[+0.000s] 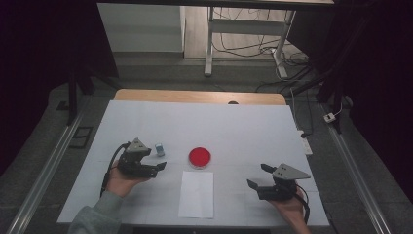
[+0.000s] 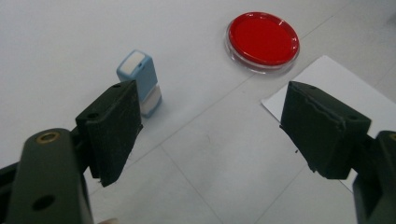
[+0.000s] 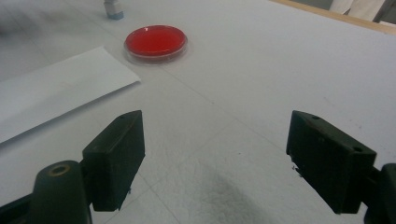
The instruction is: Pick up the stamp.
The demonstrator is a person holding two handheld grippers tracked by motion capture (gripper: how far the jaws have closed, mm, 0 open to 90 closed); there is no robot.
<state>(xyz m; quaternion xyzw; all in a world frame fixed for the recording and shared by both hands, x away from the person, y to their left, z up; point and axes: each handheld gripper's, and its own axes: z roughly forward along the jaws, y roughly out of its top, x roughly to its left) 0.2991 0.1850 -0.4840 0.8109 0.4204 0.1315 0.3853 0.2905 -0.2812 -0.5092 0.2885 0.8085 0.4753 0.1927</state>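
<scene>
Take the red dish [image 1: 199,157] as your reference: it sits on the white table cover [image 1: 243,126] near the middle, with the sheet of paper [image 1: 196,193] just on your side of it and running to the near edge of the cover. The small blue-and-white block [image 1: 159,149] stands left of the dish, apart from it. Your left gripper [image 1: 158,168] hovers left of the dish, just on your side of the block, jaws spread wide with nothing between them. Your right gripper [image 1: 258,175] sits well to the right of the dish, jaws also wide apart and empty. Between the dish and the right gripper the cover is bare, and bare cover extends beyond the dish to the wooden table edge [image 1: 199,96]. The left gripper view shows the block [image 2: 140,81] close behind the left jaw, upright, without contact, detail the high view leaves small. The right gripper view shows the dish [image 3: 155,42] far ahead, and the paper corner [image 3: 126,77] short of it.
</scene>
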